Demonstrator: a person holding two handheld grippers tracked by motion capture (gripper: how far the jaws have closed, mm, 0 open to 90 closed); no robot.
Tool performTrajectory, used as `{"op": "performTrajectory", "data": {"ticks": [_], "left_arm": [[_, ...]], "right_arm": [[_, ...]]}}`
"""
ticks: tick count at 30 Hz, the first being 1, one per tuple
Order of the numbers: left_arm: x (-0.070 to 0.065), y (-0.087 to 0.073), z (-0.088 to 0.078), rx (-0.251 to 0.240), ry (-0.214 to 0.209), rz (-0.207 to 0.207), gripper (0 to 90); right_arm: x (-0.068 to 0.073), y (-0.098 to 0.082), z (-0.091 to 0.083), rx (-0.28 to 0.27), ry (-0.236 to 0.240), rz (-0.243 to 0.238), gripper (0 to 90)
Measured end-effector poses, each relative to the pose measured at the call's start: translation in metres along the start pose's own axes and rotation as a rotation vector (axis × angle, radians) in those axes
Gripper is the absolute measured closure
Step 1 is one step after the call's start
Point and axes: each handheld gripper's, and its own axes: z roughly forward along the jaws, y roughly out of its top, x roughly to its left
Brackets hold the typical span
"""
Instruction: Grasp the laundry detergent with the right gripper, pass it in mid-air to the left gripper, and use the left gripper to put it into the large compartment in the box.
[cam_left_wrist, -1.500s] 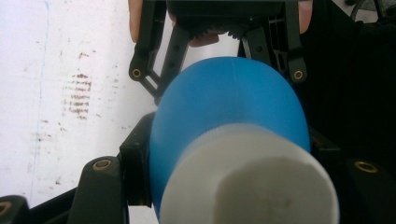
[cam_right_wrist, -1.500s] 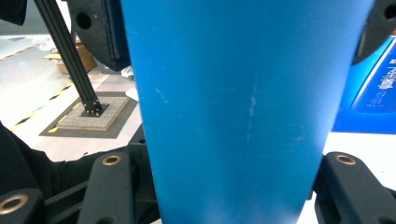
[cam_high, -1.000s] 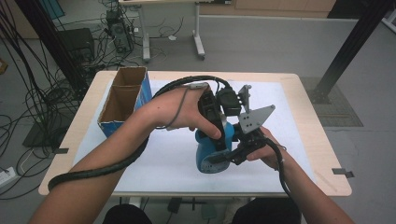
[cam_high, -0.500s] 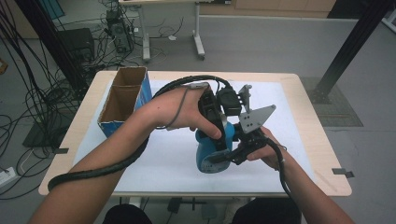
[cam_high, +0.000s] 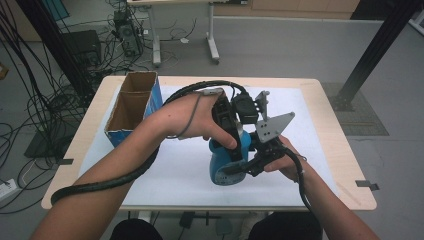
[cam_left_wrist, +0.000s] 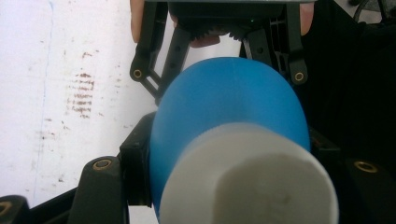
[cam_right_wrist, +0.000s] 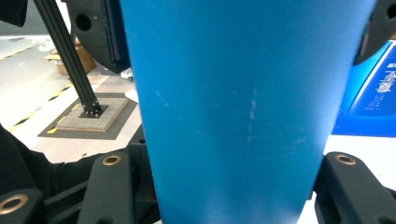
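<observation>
While nothing has moved, both grippers, left (cam_high: 231, 131) and right (cam_high: 243, 167), keep their jaws clamped on one blue bottle (cam_high: 227, 165) beside one box (cam_high: 131, 107).

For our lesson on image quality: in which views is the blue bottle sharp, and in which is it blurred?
High view: blue bottle small but fairly sharp under even light. Left gripper view: its white cap is soft, too close. Right gripper view: bottle wall shows faint scuffs.

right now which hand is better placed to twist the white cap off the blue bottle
Probably left: the left gripper comes from above, its fingers by the white cap. The right gripper clamps the blue bottle lower down, steadying it.
</observation>
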Motion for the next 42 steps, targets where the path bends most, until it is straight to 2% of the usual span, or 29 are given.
{"op": "performTrajectory", "data": {"ticks": [11, 23, 28, 38, 42], "left_arm": [[0.0001, 0.0007, 0.0004, 0.006, 0.008, 0.001, 37.6], [0.0006, 0.0023, -0.0007, 0.010, 0.008, 0.004, 37.6], [0.0021, 0.0026, 0.0024, 0.021, 0.001, 0.002, 37.6], [0.0027, 0.0037, -0.0020, 0.006, 0.006, -0.002, 37.7], [0.0026, 0.0036, -0.0033, 0.006, 0.012, -0.003, 37.6]], "right_arm": [[-0.0010, -0.0006, 0.0004, 0.001, -0.004, -0.004, 43.7], [-0.0006, -0.0018, 0.0012, -0.022, -0.013, -0.004, 42.5], [0.0002, -0.0004, -0.0015, -0.058, -0.031, -0.008, 35.9], [-0.0005, -0.0020, -0.0046, -0.064, -0.056, 0.022, 22.9], [-0.0006, -0.0028, -0.0037, -0.062, -0.051, 0.031, 18.2]]}}
